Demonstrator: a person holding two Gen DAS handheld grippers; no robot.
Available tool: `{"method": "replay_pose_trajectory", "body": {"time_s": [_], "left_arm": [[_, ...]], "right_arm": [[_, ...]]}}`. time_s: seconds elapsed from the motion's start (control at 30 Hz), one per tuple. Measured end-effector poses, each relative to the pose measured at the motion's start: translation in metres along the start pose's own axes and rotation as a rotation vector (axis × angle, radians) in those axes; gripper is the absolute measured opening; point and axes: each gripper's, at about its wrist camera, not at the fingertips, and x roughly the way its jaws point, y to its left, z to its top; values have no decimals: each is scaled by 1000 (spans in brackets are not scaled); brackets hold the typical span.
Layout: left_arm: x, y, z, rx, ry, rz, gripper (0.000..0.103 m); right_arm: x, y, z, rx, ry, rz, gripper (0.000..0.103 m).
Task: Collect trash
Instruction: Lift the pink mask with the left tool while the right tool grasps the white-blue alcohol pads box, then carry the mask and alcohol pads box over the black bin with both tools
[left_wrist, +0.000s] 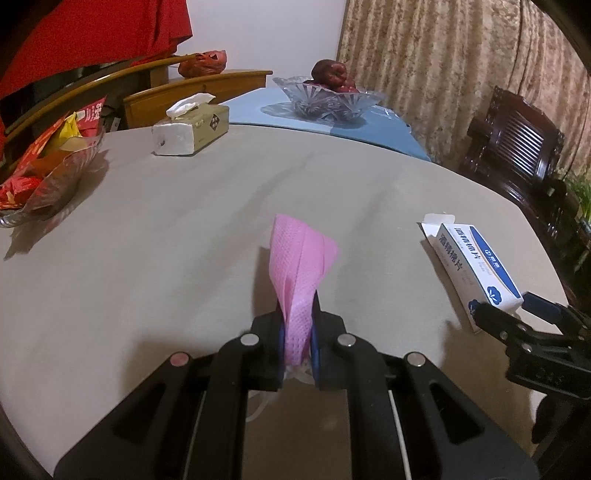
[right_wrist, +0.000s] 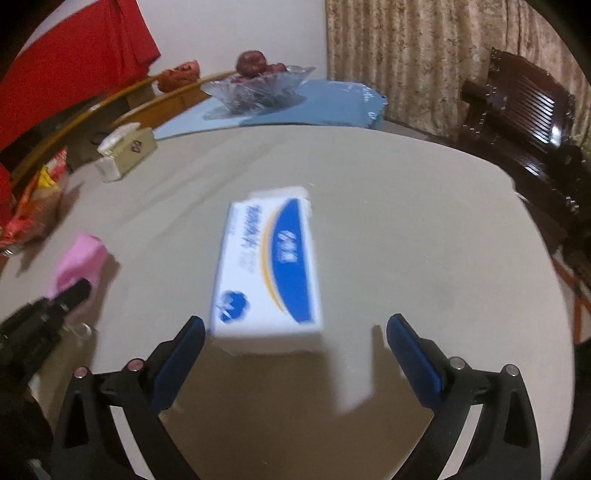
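A pink face mask (left_wrist: 301, 273) sticks up from my left gripper (left_wrist: 298, 332), which is shut on it above the grey round table (left_wrist: 166, 229). The same pink mask (right_wrist: 79, 264) shows at the left of the right wrist view, with the left gripper (right_wrist: 75, 291) dark beneath it. A white and blue box (right_wrist: 267, 266) lies on the table, its far flap open. My right gripper (right_wrist: 295, 332) is open, its blue pads (right_wrist: 177, 363) spread wide just short of the box's near end. In the left wrist view the box (left_wrist: 476, 266) lies at the right, with the right gripper (left_wrist: 517, 314) at its near corner.
A tissue box (left_wrist: 192, 127) stands at the back left. A glass dish of red snack wrappers (left_wrist: 44, 170) sits at the left edge. A glass bowl of red fruit (left_wrist: 328, 94) rests on a blue mat. A dark wooden chair (right_wrist: 524, 122) stands at the right.
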Motion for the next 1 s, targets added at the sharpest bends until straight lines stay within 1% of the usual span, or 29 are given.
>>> {"method": "replay_pose_trajectory", "body": {"time_s": [0.07,0.17,0.2,0.27,0.3,0.33,0.4,0.6,0.87,1.0], "left_arm": [[0,-2,0,6,0,7,10],[-1,-2,1,5,2,9,10],[-2,-3,0,9,3,10,10],[-3,-5,0,13,4,11,10],[-4,-6,-1,14,4,12,10],[-4,-7,-1,14,3,13,10],[-7,-9,-1,15,0,12,10],[-24,-26,-4,35,-20,12,10],[-53,-65,-14,66,-46,-23,10],[-74,-89,-19,84,-78,-52,10]], "right_arm": [[5,3,3,-8,7,13,94],[16,4,7,-18,32,14,78],[18,4,7,-22,36,11,77],[19,5,8,-48,32,5,63],[17,4,8,-56,30,8,58],[16,3,8,-56,31,17,56],[12,0,7,-54,33,41,55],[-12,-11,-1,-65,4,55,55],[-66,-37,-12,-63,-53,66,55],[-94,-51,-20,-65,-82,64,55]]}}
